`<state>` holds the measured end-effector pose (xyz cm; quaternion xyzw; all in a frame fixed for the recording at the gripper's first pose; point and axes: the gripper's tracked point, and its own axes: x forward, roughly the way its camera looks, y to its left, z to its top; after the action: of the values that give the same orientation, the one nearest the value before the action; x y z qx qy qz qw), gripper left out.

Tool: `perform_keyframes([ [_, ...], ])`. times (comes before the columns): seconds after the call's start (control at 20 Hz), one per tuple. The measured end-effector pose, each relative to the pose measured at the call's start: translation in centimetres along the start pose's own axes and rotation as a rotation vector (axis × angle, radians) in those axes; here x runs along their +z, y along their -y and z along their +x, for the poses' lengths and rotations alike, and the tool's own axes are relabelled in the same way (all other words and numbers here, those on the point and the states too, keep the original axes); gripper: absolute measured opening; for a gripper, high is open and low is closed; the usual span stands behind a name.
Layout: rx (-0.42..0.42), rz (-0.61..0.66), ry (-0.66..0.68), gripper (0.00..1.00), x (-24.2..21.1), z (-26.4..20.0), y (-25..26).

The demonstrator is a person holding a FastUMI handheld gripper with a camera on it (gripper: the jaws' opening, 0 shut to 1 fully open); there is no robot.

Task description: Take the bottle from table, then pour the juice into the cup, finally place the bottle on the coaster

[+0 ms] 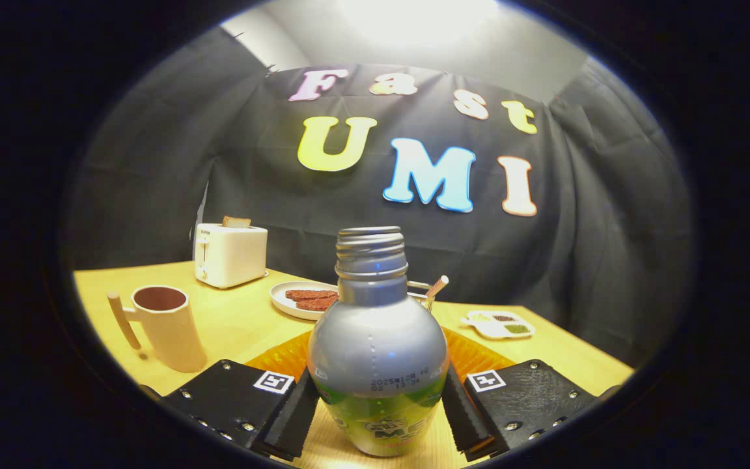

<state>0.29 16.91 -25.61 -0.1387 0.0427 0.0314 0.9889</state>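
A silver bottle (375, 345) with a green label and an uncapped threaded neck stands upright between my fingers. My gripper (378, 420) is shut on the bottle, both pads pressing its lower sides. Its base is low over the wooden table (232, 326); I cannot tell whether it rests on the wood. An orange ribbed coaster (280, 358) lies just behind the bottle, showing on both sides of it. The beige cup (170, 329), with a stick-like handle and a dark inside, stands beyond my left finger.
A white toaster (230, 254) with a slice of bread stands at the back left. Behind the bottle sit a white plate (284, 301) of red-brown slices and a clear holder with a straw (435, 288). A small divided dish (499, 324) lies beyond the right finger.
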Motion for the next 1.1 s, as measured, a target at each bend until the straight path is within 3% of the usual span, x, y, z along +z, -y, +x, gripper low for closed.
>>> perform_keyframes([
  [1.1,-0.023,-0.719,0.15,0.82,3.2,4.3,-8.7],
])
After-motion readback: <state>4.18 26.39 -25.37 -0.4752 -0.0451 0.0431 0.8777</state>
